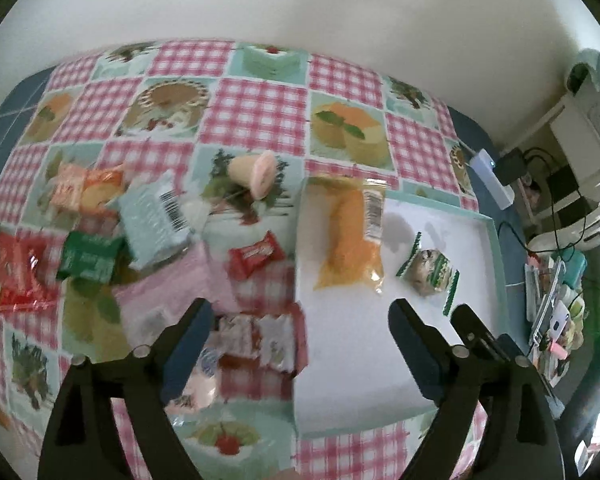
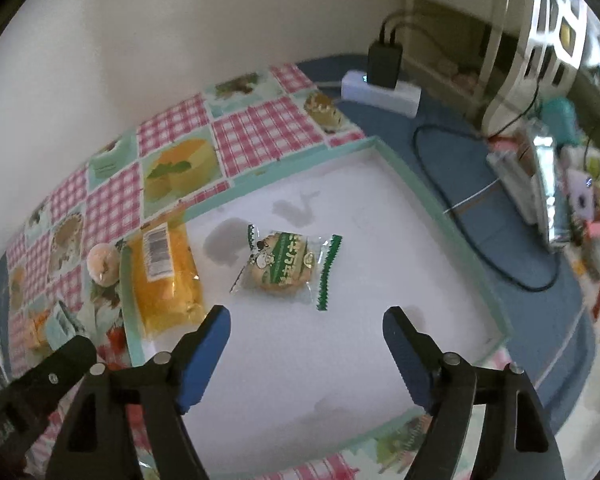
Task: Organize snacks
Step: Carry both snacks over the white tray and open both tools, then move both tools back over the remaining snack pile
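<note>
Checked cloth with cake pictures covers the surface, and a plain wall rises behind it. Nearest, the left gripper hangs over the tray's left edge, fingers spread wide with nothing between them. The right gripper is over the tray, its fingers released and empty too. On the white tray floor lie two snacks: a yellow pack by the left wall, and just beside it, apart, a green-edged biscuit pack.

Left of the tray, loose on the cloth, sit white wrappers, a red sweet, a green pack, a larger red pack, a pale barcode pack and orange packs; blur makes these hard to read. Farther back lies a pink-ended roll, possibly cake. Beyond the tray's far corner a power strip with a black plug rests on blue surface.
</note>
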`<state>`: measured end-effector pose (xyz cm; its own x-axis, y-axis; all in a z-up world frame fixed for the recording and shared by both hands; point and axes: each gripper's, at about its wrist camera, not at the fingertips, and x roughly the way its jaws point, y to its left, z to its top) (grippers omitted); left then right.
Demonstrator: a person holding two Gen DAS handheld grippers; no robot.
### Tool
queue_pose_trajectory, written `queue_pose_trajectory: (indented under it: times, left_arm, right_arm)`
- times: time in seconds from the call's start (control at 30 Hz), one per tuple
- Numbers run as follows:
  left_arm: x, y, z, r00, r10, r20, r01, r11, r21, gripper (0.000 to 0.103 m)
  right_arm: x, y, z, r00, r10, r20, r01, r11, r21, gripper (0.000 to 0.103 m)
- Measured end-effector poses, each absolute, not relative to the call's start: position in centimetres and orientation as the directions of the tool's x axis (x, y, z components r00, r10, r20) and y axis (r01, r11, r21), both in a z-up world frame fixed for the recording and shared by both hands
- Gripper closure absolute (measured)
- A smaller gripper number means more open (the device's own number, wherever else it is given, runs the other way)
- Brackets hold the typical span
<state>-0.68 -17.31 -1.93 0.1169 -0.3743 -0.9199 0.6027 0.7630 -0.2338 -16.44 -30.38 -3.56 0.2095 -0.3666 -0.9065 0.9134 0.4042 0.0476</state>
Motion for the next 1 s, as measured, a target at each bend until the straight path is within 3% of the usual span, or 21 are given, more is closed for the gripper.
queue_pose_trajectory:
  times: [0.2,0.27,0.3,0.5,1.0]
  left_arm:
    - [-0.3,-13.6,-1.4,0.219,-0.349,-0.911,0.556,0.812,-0.178,0.006]
    - [-0.1,-12.2,-1.1,0.254,-0.346,-0.903,0.532,0.830,-0.168,0.006]
    - [0.0,-11.6,-1.0,0.268,-0.347,-0.899,0.524,0.835,-0.165,0.006]
    - [0.7,-8.2,-0.5,0.343,-0.314,-0.885,0.474,0.872,-0.126,0.006]
    - [2.7,-3.5,-0.9,0.320,-0.356,-0.878,0.356,0.904,-0.236,0.006]
  right_arm:
    - [-16.0,-27.2,-2.8,0.213,-0.392,-0.895,0.875,0.485,-0.004,0.019]
    - [-15.7,-26.2,-2.5,0.228,-0.404,-0.886,0.860,0.510,-0.011,0.002]
    - [-15.5,-25.6,-2.2,0.241,-0.411,-0.879,0.852,0.524,-0.012,0.000]
    - [-14.8,-22.8,-0.8,0.288,-0.441,-0.850,0.816,0.577,-0.023,0.000]
    - [-14.0,-19.9,-0.4,0.378,-0.367,-0.850,0.788,0.610,0.087,0.000]
